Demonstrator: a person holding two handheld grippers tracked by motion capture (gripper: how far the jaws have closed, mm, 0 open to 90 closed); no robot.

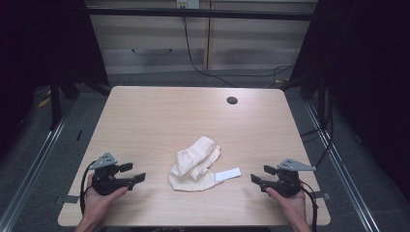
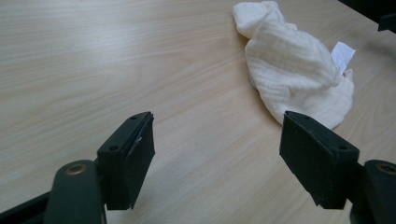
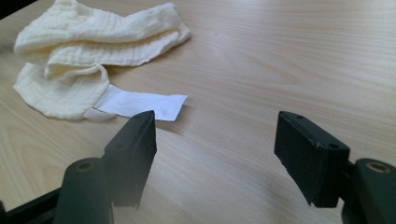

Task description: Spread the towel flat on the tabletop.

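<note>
Two grippers: you hold one in each hand, both low over the near part of the table, their jaws pointing inward toward each other.
Left gripper (image 1: 134,173): jaws spread wide, nothing between them — bare wood shows in the gap in the left gripper view.
Right gripper (image 1: 260,175): jaws spread wide too, nothing held; in its own view the wood shows between them.
Your hands: left hand (image 1: 99,200) and right hand (image 1: 290,203) come in from the near edge, each wrapped around its gripper's body.
Cloth (image 1: 195,164): cream, crumpled in a loose heap, lying between the two grippers on the near half of the table, apart from both.
White tag (image 1: 227,174): a flat strip sticking out from the cloth toward your right gripper — probably a label, though no print can be made out.
Table (image 1: 169,111): light wood, with a round dark hole (image 1: 232,100) near the far right corner.
</note>
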